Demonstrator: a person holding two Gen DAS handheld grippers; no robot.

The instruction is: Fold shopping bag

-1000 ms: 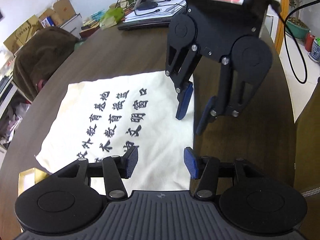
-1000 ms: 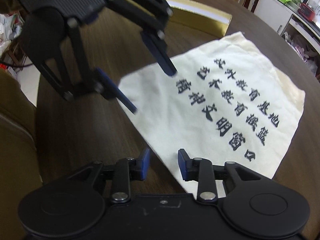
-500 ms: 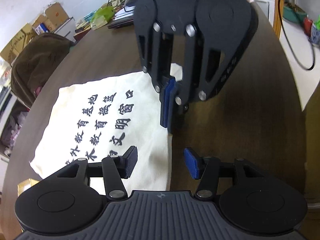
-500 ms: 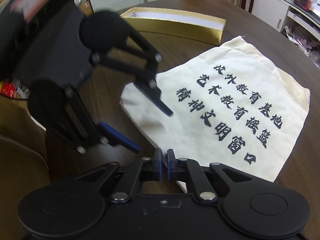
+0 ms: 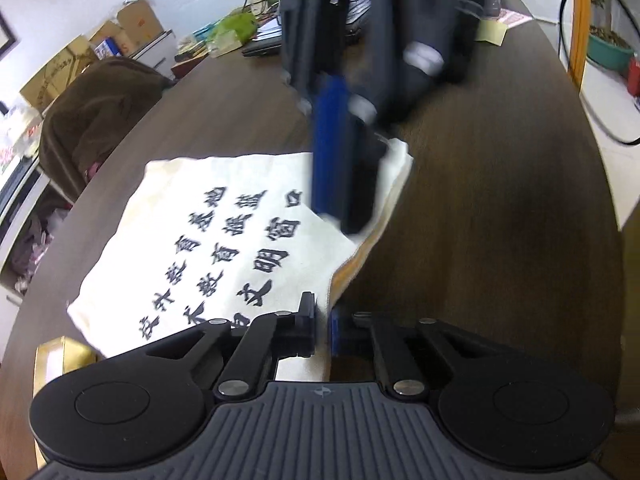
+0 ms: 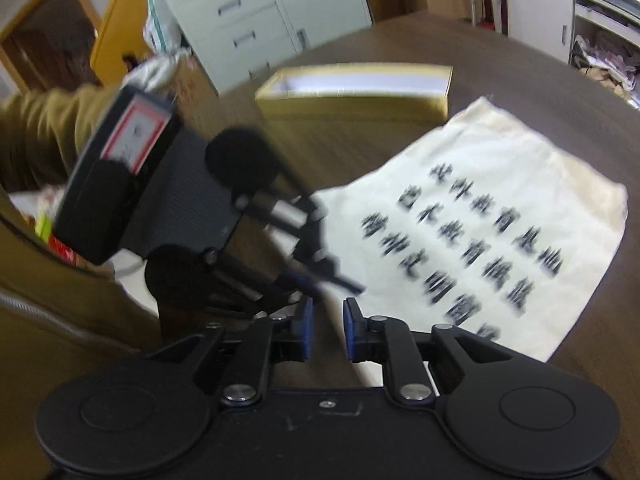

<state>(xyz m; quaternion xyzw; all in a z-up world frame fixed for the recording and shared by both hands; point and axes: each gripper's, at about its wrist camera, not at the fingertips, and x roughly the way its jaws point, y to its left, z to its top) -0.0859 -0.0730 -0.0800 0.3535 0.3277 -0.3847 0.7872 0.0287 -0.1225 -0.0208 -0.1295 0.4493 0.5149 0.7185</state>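
**Inspector:** Surroundings first.

**Assistant:** Dark wooden table [image 5: 488,208]. The cream shopping bag [image 5: 208,216] lies on it, printed side up, with three rows of black characters. A shallow gold box [image 6: 352,92] stands near the bag's far edge in the right wrist view. Beyond the table are a brown garment [image 5: 92,120] draped over a seat, cardboard boxes [image 5: 132,28], papers and a dark flat device [image 5: 264,42], and a pale metal cabinet [image 6: 260,16].

**Inspector:** Obstructions?

**Assistant:** Each tool blocks the other's camera. The right hand-held gripper [image 5: 346,216] covers the bag's far corner in the left wrist view and is blurred. The left hand-held gripper [image 6: 332,276] hides the bag's near edge in the right wrist view. It is also blurred.

**Inspector:** Pose and grip, left side.

**Assistant:** It sits low at the bag's right-hand edge, pointing along it. The jaws are nearly together, with the cloth hem pinched between the blue pads [image 5: 338,326]. That edge is lifted off the table and shows a yellowish underside. An olive sleeve [image 6: 36,136] trails behind the tool.

**Inspector:** Right side.

**Assistant:** It points steeply down onto the same edge, farther along. Its own camera shows a narrow gap between the fingers. Whether cloth is caught there, I cannot tell.

**Inspector:** Rest of the bag?

**Assistant:** Flat, unfolded.
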